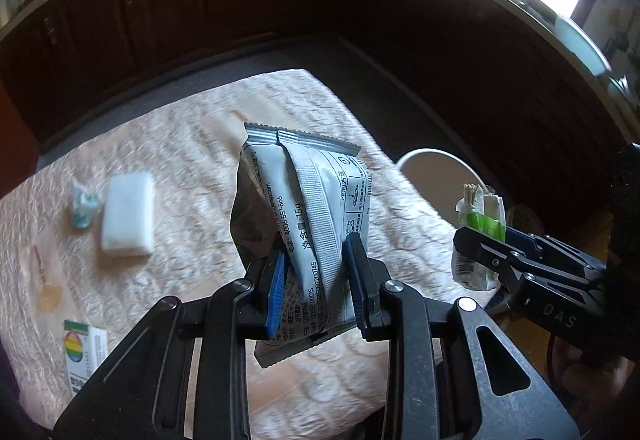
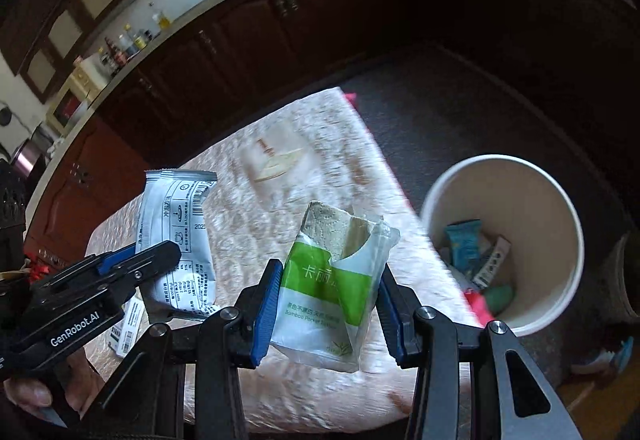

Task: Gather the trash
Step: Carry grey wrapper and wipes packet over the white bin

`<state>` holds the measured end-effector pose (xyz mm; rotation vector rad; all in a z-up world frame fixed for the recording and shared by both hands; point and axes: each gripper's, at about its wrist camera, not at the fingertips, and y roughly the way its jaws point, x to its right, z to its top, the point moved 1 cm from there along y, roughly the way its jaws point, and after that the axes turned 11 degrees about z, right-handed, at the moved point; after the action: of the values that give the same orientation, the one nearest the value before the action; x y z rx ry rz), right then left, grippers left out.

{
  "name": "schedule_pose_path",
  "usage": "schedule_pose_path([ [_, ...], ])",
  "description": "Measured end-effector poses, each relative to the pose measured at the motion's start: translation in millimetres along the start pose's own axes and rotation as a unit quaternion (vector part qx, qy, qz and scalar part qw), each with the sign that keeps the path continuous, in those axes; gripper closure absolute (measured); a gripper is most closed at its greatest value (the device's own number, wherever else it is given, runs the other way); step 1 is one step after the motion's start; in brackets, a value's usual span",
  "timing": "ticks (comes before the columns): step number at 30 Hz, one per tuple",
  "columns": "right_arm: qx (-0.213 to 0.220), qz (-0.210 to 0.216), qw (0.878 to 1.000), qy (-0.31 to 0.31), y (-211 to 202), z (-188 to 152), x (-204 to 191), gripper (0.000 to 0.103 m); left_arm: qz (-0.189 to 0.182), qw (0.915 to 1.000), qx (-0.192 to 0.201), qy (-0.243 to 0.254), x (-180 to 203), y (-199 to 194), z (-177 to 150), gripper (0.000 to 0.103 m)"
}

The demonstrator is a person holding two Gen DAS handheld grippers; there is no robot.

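My left gripper (image 1: 314,280) is shut on a grey foil sachet (image 1: 308,208) and holds it upright above the table; the sachet also shows in the right wrist view (image 2: 176,236). My right gripper (image 2: 328,304) is shut on a green and white tissue packet (image 2: 332,280), held above the table's right edge; the packet shows in the left wrist view (image 1: 480,236) too. A white round bin (image 2: 504,240) stands on the floor right of the table, with several wrappers inside. Its rim shows in the left wrist view (image 1: 436,160).
The table has a pale patterned cloth (image 1: 180,144). On it lie a white tissue pack (image 1: 128,216), a small crumpled teal wrapper (image 1: 82,206) and a rainbow-printed box (image 1: 84,352) at the near left. Dark wooden cabinets (image 1: 240,0) run behind.
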<state>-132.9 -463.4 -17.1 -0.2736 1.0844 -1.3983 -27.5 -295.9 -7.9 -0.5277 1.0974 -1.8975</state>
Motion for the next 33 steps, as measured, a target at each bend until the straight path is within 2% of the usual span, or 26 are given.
schedule_pose_path([
  [17,0.043,-0.050,0.996,0.068,-61.4,-1.8,88.2,0.060,-0.045,0.9979,0.002,0.045,96.5,7.6,34.4,0.077],
  [22,0.046,-0.071,0.993,0.082,-69.3,-3.5,109.9,0.060,-0.052,0.9961,0.005,0.071,122.5,17.9,41.5,0.077],
  [33,0.038,-0.090,0.988,0.123,-68.4,-8.7,154.7,0.060,-0.066,0.9939,-0.011,0.088,163.8,50.7,54.4,0.077],
])
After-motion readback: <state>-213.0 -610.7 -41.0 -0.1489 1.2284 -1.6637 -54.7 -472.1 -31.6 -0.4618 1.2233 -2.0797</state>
